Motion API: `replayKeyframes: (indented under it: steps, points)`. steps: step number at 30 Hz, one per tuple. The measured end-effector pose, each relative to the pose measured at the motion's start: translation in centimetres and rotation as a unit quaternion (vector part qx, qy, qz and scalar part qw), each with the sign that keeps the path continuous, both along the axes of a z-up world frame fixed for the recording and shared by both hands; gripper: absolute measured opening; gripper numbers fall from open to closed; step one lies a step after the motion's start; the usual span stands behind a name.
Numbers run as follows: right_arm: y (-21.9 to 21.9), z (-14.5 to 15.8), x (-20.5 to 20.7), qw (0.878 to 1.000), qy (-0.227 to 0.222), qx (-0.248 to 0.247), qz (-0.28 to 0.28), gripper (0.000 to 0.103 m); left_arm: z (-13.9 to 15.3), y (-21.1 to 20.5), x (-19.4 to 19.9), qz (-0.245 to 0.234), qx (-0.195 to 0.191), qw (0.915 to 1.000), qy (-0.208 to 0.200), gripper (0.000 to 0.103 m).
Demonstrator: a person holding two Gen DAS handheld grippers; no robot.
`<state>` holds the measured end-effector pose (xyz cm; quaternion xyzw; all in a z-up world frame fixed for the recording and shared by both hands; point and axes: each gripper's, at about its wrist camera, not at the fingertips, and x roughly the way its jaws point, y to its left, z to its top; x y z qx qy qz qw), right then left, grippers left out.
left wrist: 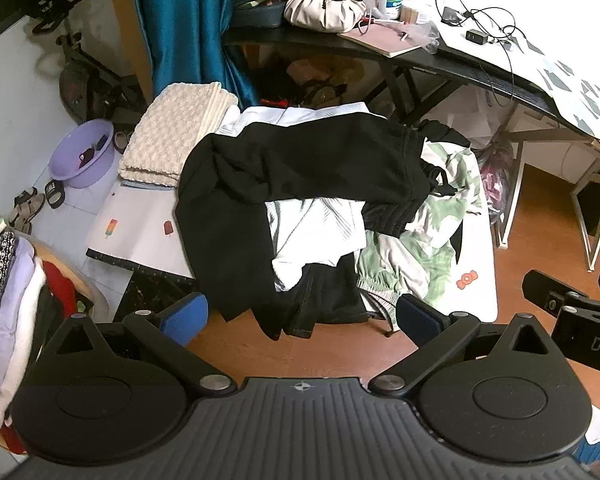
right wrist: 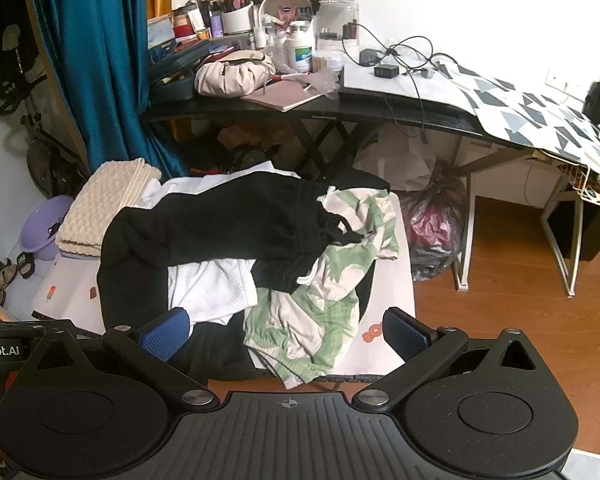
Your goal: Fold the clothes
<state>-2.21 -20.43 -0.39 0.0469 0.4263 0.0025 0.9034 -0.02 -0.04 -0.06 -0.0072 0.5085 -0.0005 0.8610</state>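
While both are hovering:
left gripper (left wrist: 302,314): fingers gaping apart, empty
right gripper (right wrist: 286,332): spread wide, empty
clothes pile (right wrist: 236,240): lying at 12 o'clock
writing: "Robot.AI" showing at 9 o'clock, right view

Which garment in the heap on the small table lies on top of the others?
The black garment: it drapes across the white one and the green-and-white leaf-print one.
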Motion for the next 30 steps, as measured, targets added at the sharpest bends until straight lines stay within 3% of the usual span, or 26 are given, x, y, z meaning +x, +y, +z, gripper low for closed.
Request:
replayKeyframes:
  steps: [30]
  points:
    - [-0.8,-0.6,1.3,1.0,0.005,0.02,0.022,0.102,0.5,-0.8,0.6,0.009,0.005,0.9999,-0.008,0.102]
